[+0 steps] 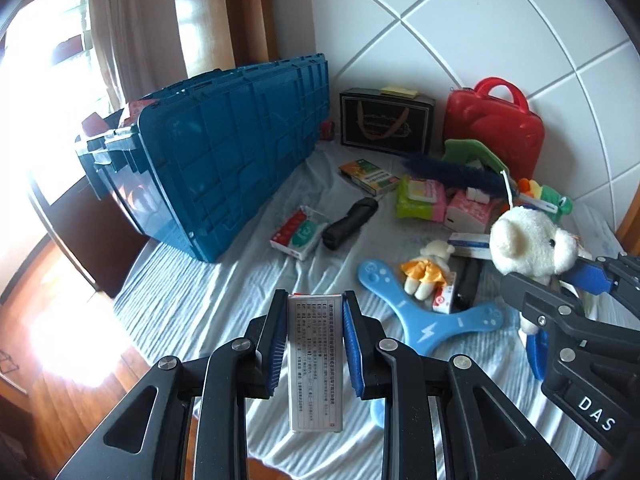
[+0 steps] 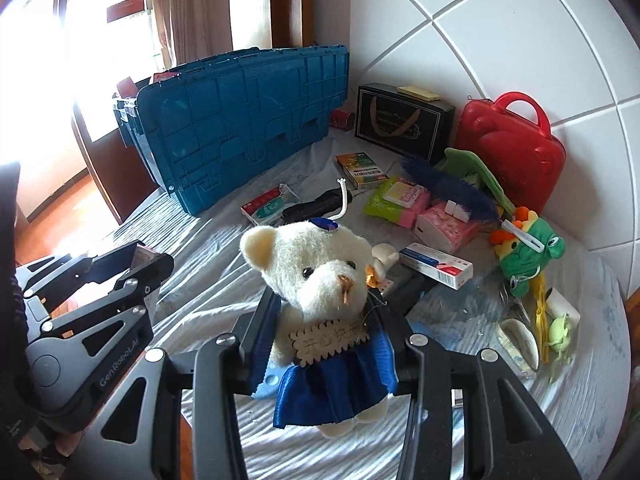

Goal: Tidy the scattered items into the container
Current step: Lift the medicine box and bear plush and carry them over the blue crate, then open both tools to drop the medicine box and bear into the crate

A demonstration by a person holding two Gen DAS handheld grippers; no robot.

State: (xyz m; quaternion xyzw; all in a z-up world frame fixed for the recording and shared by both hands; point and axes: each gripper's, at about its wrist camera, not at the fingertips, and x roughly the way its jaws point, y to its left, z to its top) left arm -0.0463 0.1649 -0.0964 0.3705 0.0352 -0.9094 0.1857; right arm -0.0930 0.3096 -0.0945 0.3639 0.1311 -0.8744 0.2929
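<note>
Left hand-held gripper (image 1: 315, 344) is clamped on a small printed box (image 1: 316, 364), lifted above the bed (image 1: 192, 304). Right hand-held gripper (image 2: 326, 344) grips a white teddy bear (image 2: 316, 280); the blue crate (image 2: 248, 120) sits ahead-left of both.

One blue crate (image 2: 248, 120). One red case (image 2: 516, 152). One black gift box (image 2: 400, 124). One white teddy bear (image 2: 320, 280) (blue skirt). One small doll (image 1: 426, 270). One boomerang (image 1: 424, 320). One green plush toy (image 2: 528, 256). Two tissue packs: (image 1: 298, 234), (image 2: 448, 228). One wipes pack (image 2: 396, 196). Two tools: (image 1: 316, 344), (image 2: 326, 344).
</note>
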